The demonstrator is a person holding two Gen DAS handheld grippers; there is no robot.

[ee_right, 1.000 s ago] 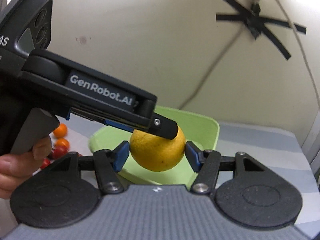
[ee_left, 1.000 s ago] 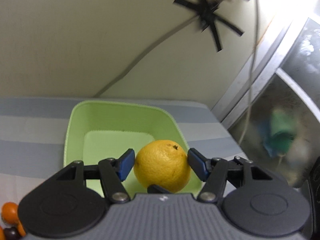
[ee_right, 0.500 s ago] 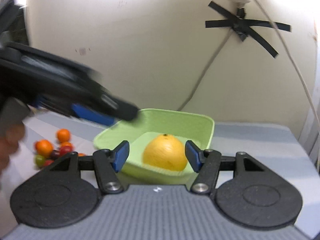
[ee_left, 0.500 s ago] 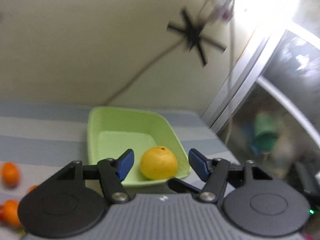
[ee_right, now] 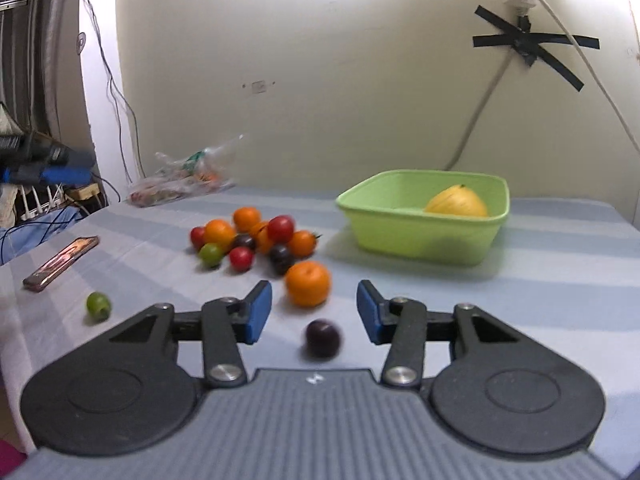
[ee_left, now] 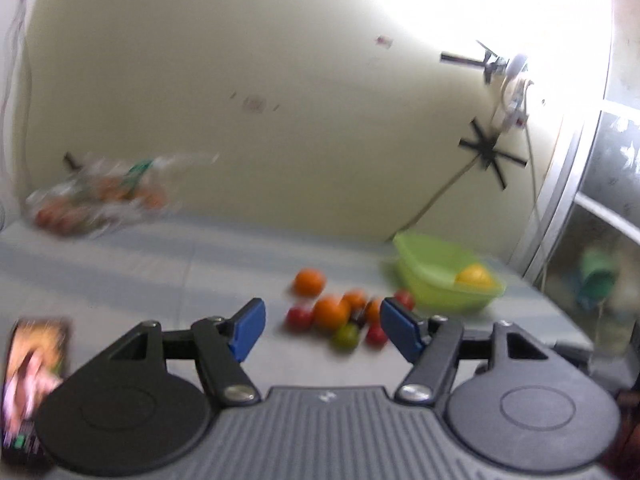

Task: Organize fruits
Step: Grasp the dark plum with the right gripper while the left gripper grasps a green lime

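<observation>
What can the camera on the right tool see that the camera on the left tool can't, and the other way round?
Only the right wrist view shows a lone green fruit near the phone, a dark plum between the right tool's closing fingers, untouched, and cables at the left edge.

Only the left wrist view shows the window frame and the empty left tool, its fingers opening.

Both show the green basin holding the yellow fruit, the fruit pile, the plastic bag and the striped cloth.
</observation>
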